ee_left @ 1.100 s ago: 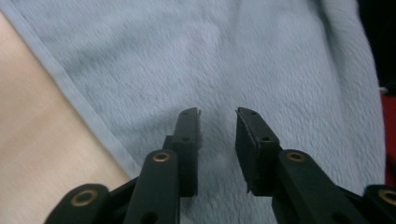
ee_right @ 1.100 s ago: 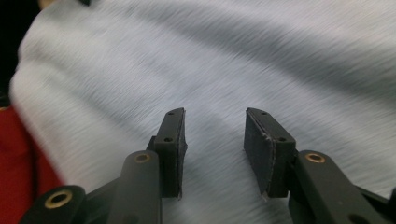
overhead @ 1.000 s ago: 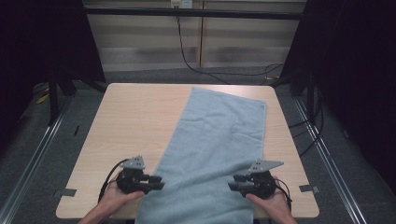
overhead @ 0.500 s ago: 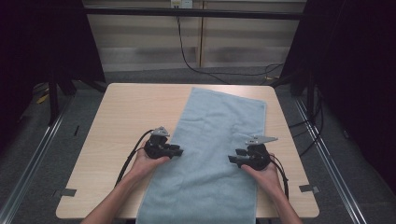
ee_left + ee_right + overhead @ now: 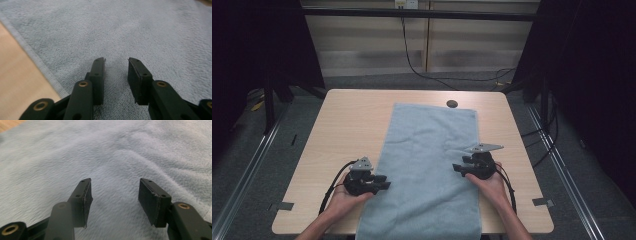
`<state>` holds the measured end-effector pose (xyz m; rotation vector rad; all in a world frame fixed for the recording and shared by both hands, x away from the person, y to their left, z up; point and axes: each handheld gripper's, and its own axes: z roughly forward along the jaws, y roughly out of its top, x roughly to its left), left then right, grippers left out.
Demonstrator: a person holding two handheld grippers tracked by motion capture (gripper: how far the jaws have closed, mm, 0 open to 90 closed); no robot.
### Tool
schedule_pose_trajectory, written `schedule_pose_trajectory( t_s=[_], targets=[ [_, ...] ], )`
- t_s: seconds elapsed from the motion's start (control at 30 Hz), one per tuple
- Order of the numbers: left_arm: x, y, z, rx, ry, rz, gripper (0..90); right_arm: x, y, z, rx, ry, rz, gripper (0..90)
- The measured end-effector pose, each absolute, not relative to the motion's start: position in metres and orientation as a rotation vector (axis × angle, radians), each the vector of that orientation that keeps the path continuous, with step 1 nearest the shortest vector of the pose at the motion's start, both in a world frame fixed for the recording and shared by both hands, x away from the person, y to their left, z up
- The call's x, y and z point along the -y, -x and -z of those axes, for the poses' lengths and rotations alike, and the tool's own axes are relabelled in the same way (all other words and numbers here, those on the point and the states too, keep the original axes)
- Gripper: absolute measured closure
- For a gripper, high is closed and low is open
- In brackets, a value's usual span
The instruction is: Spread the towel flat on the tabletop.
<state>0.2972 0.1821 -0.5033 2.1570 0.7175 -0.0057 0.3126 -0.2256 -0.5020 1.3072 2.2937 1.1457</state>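
Note:
A light blue towel (image 5: 432, 165) lies lengthwise down the middle of the wooden table (image 5: 347, 130), its near end hanging over the front edge. My left gripper (image 5: 384, 183) rests at the towel's left hem, pointing right. In the left gripper view it (image 5: 116, 67) is open over the terry cloth (image 5: 140, 32); its jaws have just been opening, with nothing between them. My right gripper (image 5: 456, 169) sits on the towel's right side, pointing left. Its jaws (image 5: 113, 188) stand wide apart above the cloth (image 5: 120, 150), have just been opening, and hold nothing.
A dark round hole (image 5: 452, 104) shows in the tabletop just beyond the towel's far edge. Tape marks (image 5: 285, 205) sit at the front corners. Black cables (image 5: 422, 65) run behind the table, and floor rails flank it.
The towel lay slanted and now lies straighter, its far end shifted left and nearer, uncovering the hole. The right hand moved away from the front edge. The left hand went forward, then came back.

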Motion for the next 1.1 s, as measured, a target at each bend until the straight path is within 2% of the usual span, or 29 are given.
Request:
schedule_pose_trajectory(
  t_s=[0.07, 0.2, 0.3, 0.57, 0.63, 0.7, 1.1],
  targets=[
    [-0.184, -0.287, 0.502, -0.715, -2.164, 0.045, 65.6, 0.22, -0.315, 0.504, -2.307, -1.3, -1.136, 43.8],
    [-0.187, -0.281, 0.499, -0.682, -2.186, 0.027, 65.4, 0.214, -0.315, 0.505, -2.325, -1.277, -1.127, 43.9],
    [-0.189, -0.301, 0.497, -0.725, -2.135, 0.038, 63.9, 0.212, -0.319, 0.504, -2.334, -1.277, -1.13, 44.1],
    [-0.183, -0.373, 0.493, -0.904, -2.03, -0.066, 63.4, 0.205, -0.34, 0.505, -2.312, -1.297, -1.159, 41.8],
    [-0.18, -0.382, 0.498, -0.919, -2.06, -0.134, 62.3, 0.204, -0.342, 0.507, -2.316, -1.305, -1.155, 41.4],
    [-0.179, -0.386, 0.505, -0.921, -2.078, -0.125, 61.9, 0.203, -0.341, 0.508, -2.321, -1.283, -1.14, 41.1],
    [-0.191, -0.361, 0.506, -0.821, -2.115, -0.109, 61.4, 0.211, -0.317, 0.505, -2.421, -1.279, -1.207, 40.8]
  ],
)
